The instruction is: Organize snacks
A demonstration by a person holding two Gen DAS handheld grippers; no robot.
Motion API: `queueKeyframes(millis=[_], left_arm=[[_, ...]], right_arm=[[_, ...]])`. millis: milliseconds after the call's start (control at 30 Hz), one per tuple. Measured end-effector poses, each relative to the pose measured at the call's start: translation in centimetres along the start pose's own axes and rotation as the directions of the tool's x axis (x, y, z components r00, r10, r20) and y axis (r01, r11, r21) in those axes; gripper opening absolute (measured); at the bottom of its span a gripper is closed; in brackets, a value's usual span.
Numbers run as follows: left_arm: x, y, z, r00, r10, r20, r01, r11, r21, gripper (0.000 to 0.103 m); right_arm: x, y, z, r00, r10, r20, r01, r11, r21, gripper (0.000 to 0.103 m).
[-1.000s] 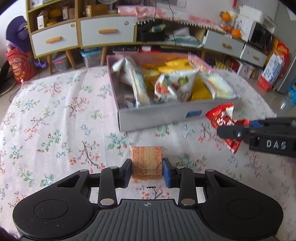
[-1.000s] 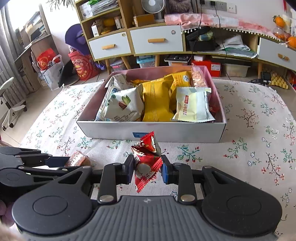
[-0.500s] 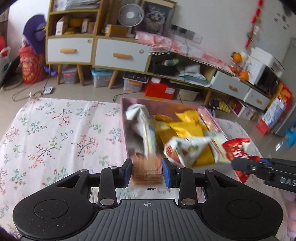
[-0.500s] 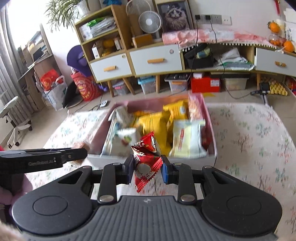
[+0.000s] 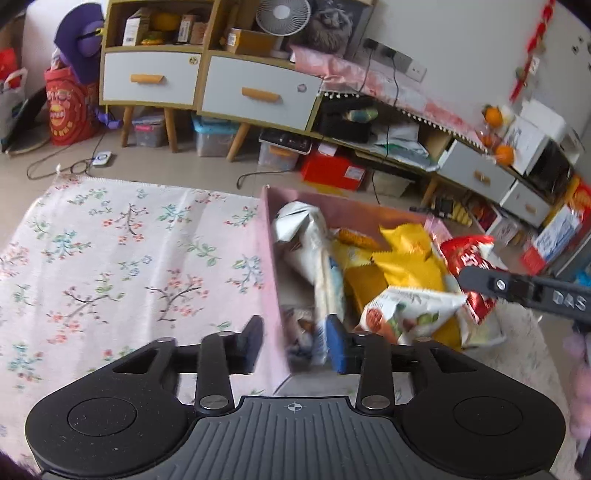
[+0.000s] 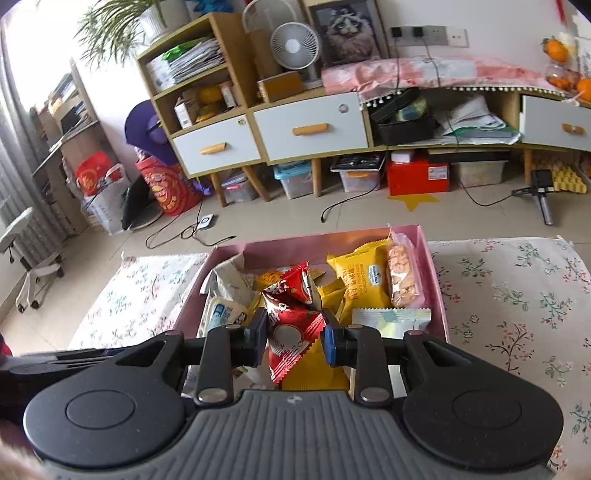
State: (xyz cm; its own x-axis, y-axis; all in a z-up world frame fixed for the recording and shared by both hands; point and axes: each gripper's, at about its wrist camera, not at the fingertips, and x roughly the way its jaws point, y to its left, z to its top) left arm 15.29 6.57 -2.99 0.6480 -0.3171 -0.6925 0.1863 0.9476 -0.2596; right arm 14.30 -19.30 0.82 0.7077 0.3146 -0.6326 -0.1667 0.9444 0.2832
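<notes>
Red snack packet in right gripper, seemingly above pink box

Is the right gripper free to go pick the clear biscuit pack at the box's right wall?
Probably not yet: the right gripper is shut on the red snack packet. The biscuit pack lies uncovered in the pink box, so access looks clear after release.

Background items: wooden cabinet with white drawers, white desk fan and framed cat picture on top, red storage box beneath, red printed bag on tiled floor, oranges at right, floral cloth in the foreground.
</notes>
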Motion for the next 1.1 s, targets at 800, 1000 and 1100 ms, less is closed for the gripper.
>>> queueKeyframes(millis=[800,1000,1100], left_arm=[[0.6,-2.7,-5.0,0.923,0.096,-0.372,-0.087,0.995,0.041,0.065],[0.0,-3.4,-5.7,0.933,0.161,-0.322,-0.155,0.987,0.046,0.040],[-0.4,-3.4,-6.1,0.943,0.164,-0.289,-0.161,0.986,0.035,0.035]], right_arm=[[-0.3,0.7,0.3,1.000,0.017,-0.021,-0.017,1.000,0.015,0.059],[-2.0,-0.2,-1.1,0.999,0.028,-0.018,-0.027,0.998,0.052,0.059],[-2.8,-0.7,-1.6,1.000,0.027,-0.014,-0.026,0.997,0.075,0.059]])
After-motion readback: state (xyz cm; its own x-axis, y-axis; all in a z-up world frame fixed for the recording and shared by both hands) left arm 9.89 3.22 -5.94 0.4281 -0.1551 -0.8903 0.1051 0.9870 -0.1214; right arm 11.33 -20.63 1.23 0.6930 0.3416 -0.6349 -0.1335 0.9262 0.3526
